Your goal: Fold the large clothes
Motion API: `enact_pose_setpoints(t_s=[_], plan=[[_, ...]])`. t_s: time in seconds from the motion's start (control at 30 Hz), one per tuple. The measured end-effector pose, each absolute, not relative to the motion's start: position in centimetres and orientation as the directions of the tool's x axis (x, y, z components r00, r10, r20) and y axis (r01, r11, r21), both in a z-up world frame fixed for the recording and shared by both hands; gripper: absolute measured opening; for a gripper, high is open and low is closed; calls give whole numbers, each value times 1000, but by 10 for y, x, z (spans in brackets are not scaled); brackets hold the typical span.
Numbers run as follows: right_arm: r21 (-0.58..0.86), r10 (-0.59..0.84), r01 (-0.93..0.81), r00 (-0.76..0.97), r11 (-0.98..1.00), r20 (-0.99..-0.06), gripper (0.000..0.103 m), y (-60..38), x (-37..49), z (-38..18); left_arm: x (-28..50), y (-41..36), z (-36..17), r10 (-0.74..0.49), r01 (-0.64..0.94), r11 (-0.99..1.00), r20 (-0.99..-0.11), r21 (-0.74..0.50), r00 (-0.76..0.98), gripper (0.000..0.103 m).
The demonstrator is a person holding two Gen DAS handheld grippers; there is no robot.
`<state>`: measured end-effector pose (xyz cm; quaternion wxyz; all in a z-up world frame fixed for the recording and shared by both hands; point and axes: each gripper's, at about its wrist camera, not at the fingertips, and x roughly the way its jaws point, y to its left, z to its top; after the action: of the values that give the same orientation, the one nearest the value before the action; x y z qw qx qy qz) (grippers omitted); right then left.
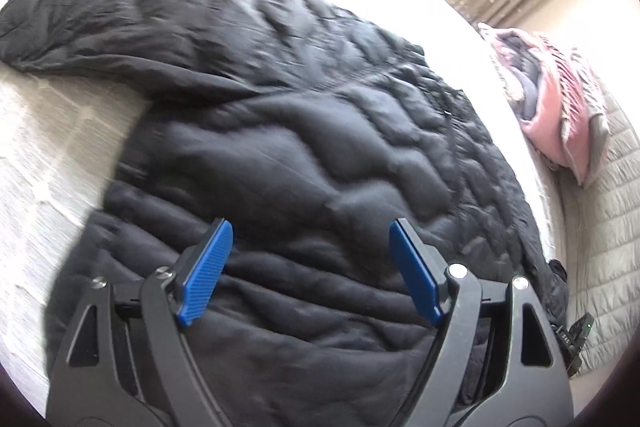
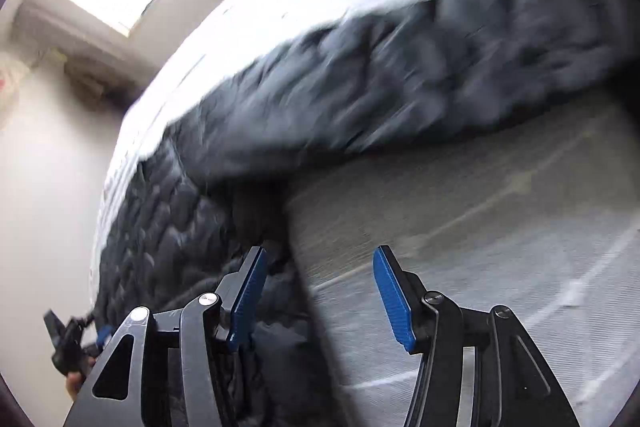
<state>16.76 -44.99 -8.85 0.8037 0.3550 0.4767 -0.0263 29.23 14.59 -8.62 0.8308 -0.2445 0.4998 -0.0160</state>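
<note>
Jacket [image 1: 288, 131], black, quilted and puffy, lies spread on the bed [image 1: 48, 155], its body flat on the pale bedcover and one sleeve [image 1: 80, 27] stretched away from the body toward the far side. A pink pillow [image 1: 560, 107] rests beyond the jacket, near the bed's edge.

The left hand-held gripper [image 1: 310, 239] hangs over the jacket's body with its jaws spread wide and nothing between them; the blue pads [image 1: 208, 267] show bare. The right hand-held gripper [image 2: 318, 267] is also released: its jaws stand apart, one pad over the jacket's edge, the other over bare bedcover, and no cloth is pinched. The right wrist view is heavily smeared, so how the jacket's edge lies beneath it cannot be read exactly.

Several things could go wrong from here. The slippery, thick padding may slide out of a shallow pinch, so a grasp that takes only the outer shell would likely let the jacket drop mid-fold. A bite too deep at the jacket's edge could catch the bedcover as well and drag it along. With the sleeve lying far out from the body, folding the body first would probably trap it crooked and leave a lumpy, uneven bundle. Trapped air in the quilting may also spring any fold back open.
</note>
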Motion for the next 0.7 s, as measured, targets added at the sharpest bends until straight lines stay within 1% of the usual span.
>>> enact_pose_setpoints(t_s=[0.07,0.1,0.2,0.23,0.27,0.33,0.4,0.43,0.47,0.5,0.53,0.57,0.6,0.63,0.7], plan=[[465,236,367,520,806,-821,56,-433,194,-89,299,162,-91,-259,-241,877,-831,-416,492,80],[458,233,351,526,817,-818,56,-429,205,-85,302,169,-91,-245,-247,880,-833,-406,496,80],[553,328,264,581,790,-745,57,-408,233,-71,311,191,-87,-162,-281,897,-845,-341,510,80],[539,320,250,583,804,-747,61,-398,247,-67,314,199,-88,-147,-295,895,-845,-335,514,80],[499,289,251,571,829,-768,66,-392,259,-67,318,208,-90,-144,-312,887,-847,-339,512,80],[371,180,292,518,881,-836,66,-377,289,-75,325,227,-99,-185,-352,845,-838,-402,513,80],[337,135,337,502,879,-854,67,-367,306,-79,336,241,-113,-244,-375,798,-823,-471,513,80],[327,103,356,523,875,-846,63,-365,312,-79,341,246,-119,-244,-385,790,-821,-477,516,80],[321,82,365,539,874,-838,47,-364,317,-80,345,247,-121,-231,-383,796,-819,-470,525,80],[313,71,371,540,874,-838,35,-364,322,-82,351,247,-121,-206,-373,813,-821,-447,533,80],[305,60,385,533,871,-844,21,-366,330,-86,355,244,-120,-186,-364,829,-823,-425,536,75],[319,67,393,537,862,-841,18,-368,336,-88,359,240,-116,-159,-355,847,-824,-397,543,71],[329,66,402,545,854,-836,16,-371,339,-89,364,237,-114,-138,-352,856,-823,-379,551,58],[337,64,408,553,848,-831,13,-376,341,-89,367,236,-115,-136,-352,855,-820,-380,556,47],[356,54,422,578,834,-814,11,-380,347,-87,373,235,-121,-149,-354,844,-810,-403,567,40]])
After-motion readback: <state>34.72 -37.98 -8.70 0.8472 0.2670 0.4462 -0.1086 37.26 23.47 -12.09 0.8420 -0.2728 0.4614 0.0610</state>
